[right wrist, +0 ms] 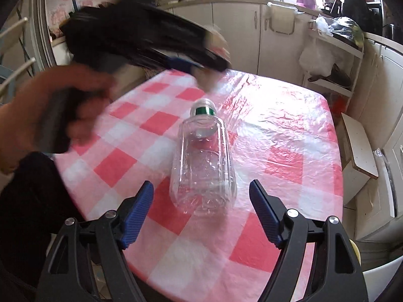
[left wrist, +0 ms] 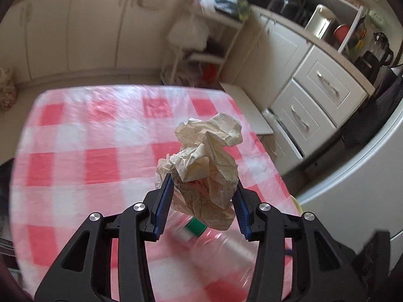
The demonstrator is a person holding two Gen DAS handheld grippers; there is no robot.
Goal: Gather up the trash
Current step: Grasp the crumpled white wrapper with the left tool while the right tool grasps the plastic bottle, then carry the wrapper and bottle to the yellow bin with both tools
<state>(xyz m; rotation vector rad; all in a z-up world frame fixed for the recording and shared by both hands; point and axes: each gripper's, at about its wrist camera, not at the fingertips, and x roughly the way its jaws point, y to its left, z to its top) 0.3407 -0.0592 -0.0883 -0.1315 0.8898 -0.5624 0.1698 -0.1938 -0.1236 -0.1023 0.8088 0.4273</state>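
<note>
Up close in the left wrist view, the left gripper was clenched on the crumpled paper wad, blue pads pressing it from both sides, the bulk of the wad bulging above the fingertips. It hung clear above the checked tablecloth, and just beneath it, blurred, lay the clear plastic bottle with its green collar. The blur suggested this gripper was on the move. No bin showed in this view. To carry well, I'd have kept the squeeze steady: the grip sat low on the wad, and light paper could slip out on a quick swing.

Over in the right wrist view, the right gripper was released, jaws spread wide, nothing between them. The bottle lay on its side on the tablecloth, base toward the camera, neck pointing away, sitting roughly between the open fingers but just ahead of them. The other gripper streaked across the top left as a dark blur, the person's hand on its handle. For the pickup, my call was to advance until the pads flanked the bottle's body, then close gently, since a smooth round bottle might roll or squirt free.
</note>
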